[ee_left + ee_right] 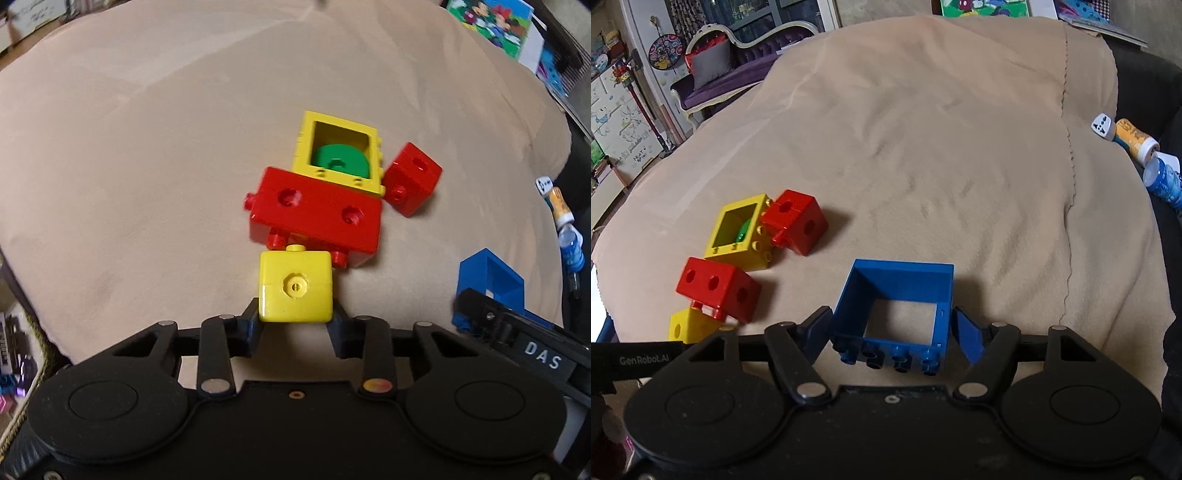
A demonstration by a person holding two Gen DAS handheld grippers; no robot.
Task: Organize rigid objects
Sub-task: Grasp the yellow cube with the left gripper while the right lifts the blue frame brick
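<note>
We see a tan blanket point(923, 147) covering the whole work surface, wrinkled, with a stitched seam down its right side; only the right wrist view shows the room behind: a purple bench point(713, 85), a round dartboard point(666, 51) and white cabinets at left. A cartoon picture box point(495, 22) sits past the far edge, and bottles point(1137, 142) and a white plug adapter point(1102, 125) lie off the blanket at right. On the blanket, the blue hollow frame brick point(897, 306) sits between the fingers of the right gripper point(892, 332), studs facing the camera; the left finger looks against it and the right one just beside, so we cannot tell if it is clamped. Left of it is a cluster: the long red brick point(317, 210), the yellow frame brick point(340, 147) touching it behind with a green piece point(341, 158) inside, and the red cube point(413, 177) against the frame's right side. The left gripper point(295, 325) is closed on the yellow cube point(295, 286), which touches the long red brick's near studs. The left view shows the green piece clearly and only a corner of the blue frame, blocked by the other tool; the right view shows the yellow cube half hidden.
</note>
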